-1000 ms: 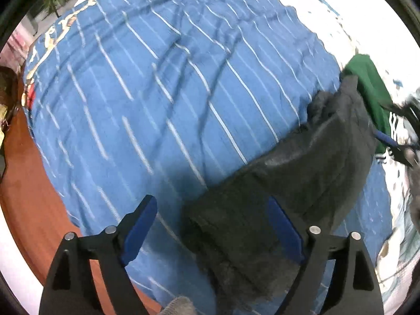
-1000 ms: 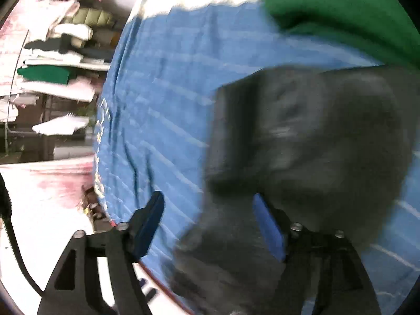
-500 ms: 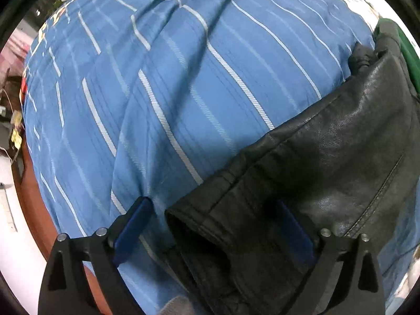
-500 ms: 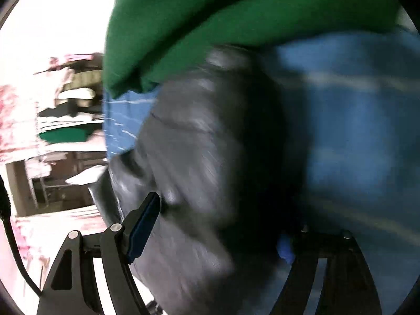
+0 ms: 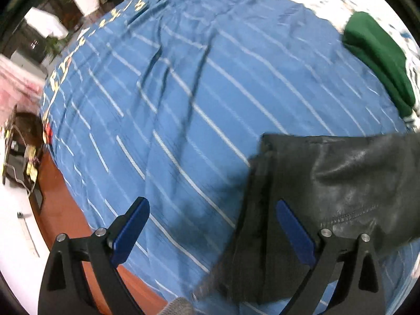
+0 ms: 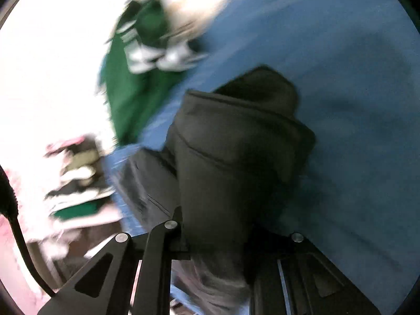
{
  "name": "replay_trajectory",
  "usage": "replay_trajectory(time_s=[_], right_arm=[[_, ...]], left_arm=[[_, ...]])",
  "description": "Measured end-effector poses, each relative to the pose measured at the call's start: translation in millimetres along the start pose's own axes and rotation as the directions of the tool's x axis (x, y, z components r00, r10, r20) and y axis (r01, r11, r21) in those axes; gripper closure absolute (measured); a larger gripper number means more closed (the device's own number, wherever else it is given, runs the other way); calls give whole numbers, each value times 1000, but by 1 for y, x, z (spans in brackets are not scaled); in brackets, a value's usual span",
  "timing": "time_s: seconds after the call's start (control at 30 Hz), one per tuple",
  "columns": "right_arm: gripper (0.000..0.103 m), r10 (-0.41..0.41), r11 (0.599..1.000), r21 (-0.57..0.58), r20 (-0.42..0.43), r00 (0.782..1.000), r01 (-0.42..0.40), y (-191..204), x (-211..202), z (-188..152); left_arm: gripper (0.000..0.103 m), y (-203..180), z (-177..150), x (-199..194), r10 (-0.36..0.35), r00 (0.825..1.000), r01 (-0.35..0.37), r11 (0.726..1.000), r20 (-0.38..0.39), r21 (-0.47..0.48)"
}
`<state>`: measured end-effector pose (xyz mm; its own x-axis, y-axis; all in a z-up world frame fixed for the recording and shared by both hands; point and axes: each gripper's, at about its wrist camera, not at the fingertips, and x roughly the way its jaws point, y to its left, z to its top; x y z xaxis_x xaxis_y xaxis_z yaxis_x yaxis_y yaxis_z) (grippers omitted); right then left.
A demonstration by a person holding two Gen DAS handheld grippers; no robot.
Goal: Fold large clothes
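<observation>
Left wrist view alone shows left gripper (image 5: 212, 225) released, jaws wide, over blue striped bedsheet (image 5: 183, 105). Black leather garment (image 5: 341, 183), glossy and stitched, lies near right. Right gripper (image 6: 210, 233) clenched on garment; fingertips hidden by its folds. Green garment (image 6: 131, 92) blurred, far left.

The left wrist camera looks forward and down over its spread jaws across the blue striped bedspread (image 5: 199, 99), while the right wrist camera sits close behind the black leather garment (image 6: 231, 157) between its jaws; both share the green garment (image 5: 378, 55).
</observation>
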<state>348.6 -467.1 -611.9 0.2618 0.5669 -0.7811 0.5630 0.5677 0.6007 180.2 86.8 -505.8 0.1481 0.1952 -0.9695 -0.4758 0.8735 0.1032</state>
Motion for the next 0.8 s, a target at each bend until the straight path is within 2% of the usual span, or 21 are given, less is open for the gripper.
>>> replay_trajectory(time_s=[0.07,0.1,0.13,0.17,0.2,0.23,0.3,0.33,0.43,0.47,0.53,0.57,0.6,0.63,0.7,0.77,0.8], right_arm=[[76,-124,992,8,-32,992,124,-33,-20,-8],[60,-199,980,-1,-31,979,199,-47,-28,-12],[39,-254,967,-26,-21,967,254,-59,-40,-9],[27,-295,954,-50,1,955,295,-62,-47,-12],[8,-336,937,-84,37,941,338,-59,-55,-15],[8,-385,903,-163,103,917,397,-48,-67,-19],[8,-429,845,-267,178,885,463,-26,-77,-27],[8,-443,799,-338,227,867,497,-7,-84,-34],[8,-392,746,-470,263,882,471,40,-84,-47],[8,-364,731,-530,229,903,429,59,-76,-51],[9,-317,744,-579,134,939,334,88,-44,-54],[10,-300,755,-584,95,949,298,99,-27,-58],[19,-273,761,-600,49,961,247,111,-5,-57],[35,-272,753,-617,22,962,227,119,15,-58],[49,-318,737,-627,8,948,252,131,61,-47],[50,-401,744,-593,-27,916,308,126,112,-25],[50,-416,740,-593,-33,909,317,122,122,-21]], left_arm=[[3,-7,-7,-6,5,1000,-5,999,18,36],[3,-16,-14,-7,8,1000,-9,999,21,48],[3,-18,-22,-9,10,1000,-11,998,15,54],[3,-24,-26,-10,-3,1000,3,998,6,55],[3,-28,-28,-12,-23,1000,23,998,2,53],[3,-36,-29,-13,-38,999,38,998,0,54],[3,-58,-30,-17,-57,998,57,996,-1,67],[3,-66,-30,-20,-67,998,67,995,3,71],[3,-105,-24,-25,-128,992,126,988,13,83],[3,-118,-21,-23,-130,991,128,987,16,95],[3,-146,-15,-12,-105,994,102,987,17,127],[3,-157,-10,0,-83,996,80,987,16,143],[3,-164,-7,12,-58,998,56,987,9,154],[2,-169,-4,26,-43,999,43,985,-7,164],[0,-171,1,54,-37,998,46,984,-51,173],[0,-168,5,65,-53,997,61,982,-49,178],[0,-164,8,65,-68,997,75,982,-43,172]])
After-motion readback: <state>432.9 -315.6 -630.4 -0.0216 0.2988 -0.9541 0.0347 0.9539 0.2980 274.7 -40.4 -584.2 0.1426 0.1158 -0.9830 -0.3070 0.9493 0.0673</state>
